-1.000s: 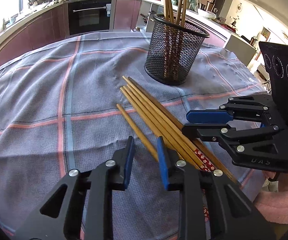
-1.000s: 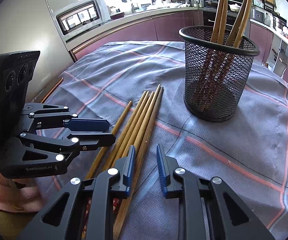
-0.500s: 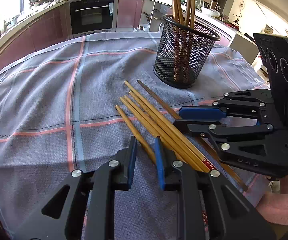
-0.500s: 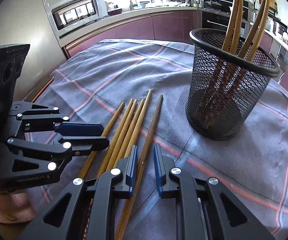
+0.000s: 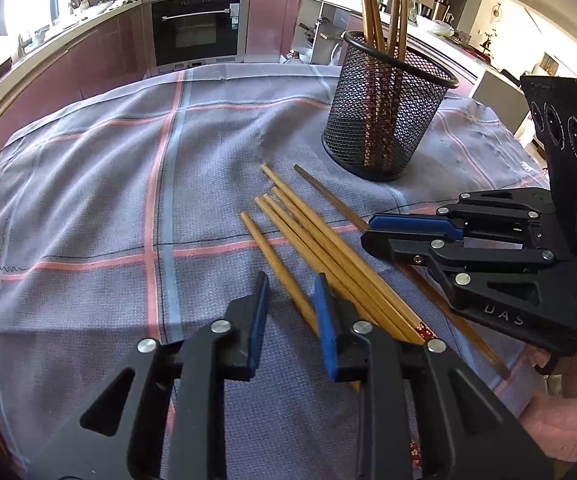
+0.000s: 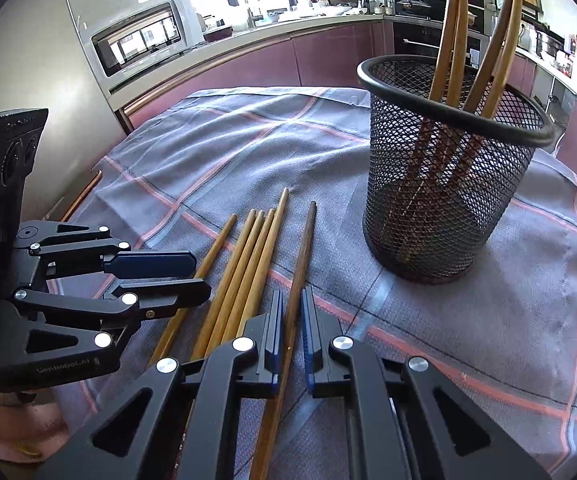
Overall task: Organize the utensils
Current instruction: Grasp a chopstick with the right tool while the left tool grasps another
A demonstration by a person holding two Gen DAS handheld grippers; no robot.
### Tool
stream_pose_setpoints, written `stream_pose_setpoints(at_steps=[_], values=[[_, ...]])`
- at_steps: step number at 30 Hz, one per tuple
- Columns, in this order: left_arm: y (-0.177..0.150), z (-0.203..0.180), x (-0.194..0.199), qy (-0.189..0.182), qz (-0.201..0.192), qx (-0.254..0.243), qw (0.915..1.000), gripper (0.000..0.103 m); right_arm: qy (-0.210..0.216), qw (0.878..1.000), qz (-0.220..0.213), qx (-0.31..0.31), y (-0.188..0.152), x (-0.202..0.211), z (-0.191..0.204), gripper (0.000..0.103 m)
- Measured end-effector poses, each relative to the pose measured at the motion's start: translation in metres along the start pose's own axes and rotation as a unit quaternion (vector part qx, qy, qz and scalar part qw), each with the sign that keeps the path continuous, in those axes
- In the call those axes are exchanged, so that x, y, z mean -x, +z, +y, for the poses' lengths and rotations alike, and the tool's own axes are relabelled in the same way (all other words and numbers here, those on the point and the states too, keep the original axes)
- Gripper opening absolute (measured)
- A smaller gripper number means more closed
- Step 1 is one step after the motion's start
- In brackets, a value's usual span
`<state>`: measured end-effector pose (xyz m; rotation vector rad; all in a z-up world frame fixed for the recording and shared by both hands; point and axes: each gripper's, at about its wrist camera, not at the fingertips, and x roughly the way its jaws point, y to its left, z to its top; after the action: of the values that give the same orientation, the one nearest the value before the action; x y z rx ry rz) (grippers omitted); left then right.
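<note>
A black mesh cup (image 5: 388, 108) stands upright on a gray cloth (image 5: 88, 184) with pink and blue lines. Some chopsticks (image 6: 454, 40) stand inside the cup and lean on its rim, and their tops are cut off at the top edge of both views. More chopsticks lie flat on the cloth near the cup but not touching it. A bunch of light brown ones (image 5: 316, 240) lie side by side, and one darker chopstick (image 6: 302, 256) lies a little apart from them, on the side toward the cup. The right gripper (image 6: 290, 324) is low over that darker chopstick, with a blue pad on each side of it and only a thin gap left. It is hard to tell if the pads are really squeezing the stick or just sit next to it. The near end of the stick is hidden under the black gripper body. The left gripper (image 5: 288, 304) has its fingers apart, and the outermost light chopstick (image 5: 272, 256) runs down between them without being pinched. The near ends of the bunch are hidden behind the left gripper, though a bit of red flower pattern (image 5: 424, 330) peeks out. Behind the table there is a dark oven (image 5: 196, 28) and pink cupboards (image 6: 328, 56), all bent by the lens.
</note>
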<state>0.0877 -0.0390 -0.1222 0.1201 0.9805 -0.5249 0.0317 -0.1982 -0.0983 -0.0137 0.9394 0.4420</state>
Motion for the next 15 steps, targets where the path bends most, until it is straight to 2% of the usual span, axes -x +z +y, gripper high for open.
stream_pose_setpoints(at_steps=[4,6,15], values=[[0.000,-0.005,-0.001,0.016,0.000,-0.008,0.9998,0.025,0.006,1.000,-0.007,-0.001,0.000,0.005,0.000,0.007],[0.000,-0.006,-0.001,0.027,-0.002,-0.005,0.9996,0.018,0.011,1.000,-0.014,-0.001,0.000,0.008,0.000,0.007],[0.001,0.001,0.008,0.028,-0.013,0.022,0.9993,0.007,0.046,0.998,-0.053,-0.005,-0.001,0.041,-0.007,0.006]])
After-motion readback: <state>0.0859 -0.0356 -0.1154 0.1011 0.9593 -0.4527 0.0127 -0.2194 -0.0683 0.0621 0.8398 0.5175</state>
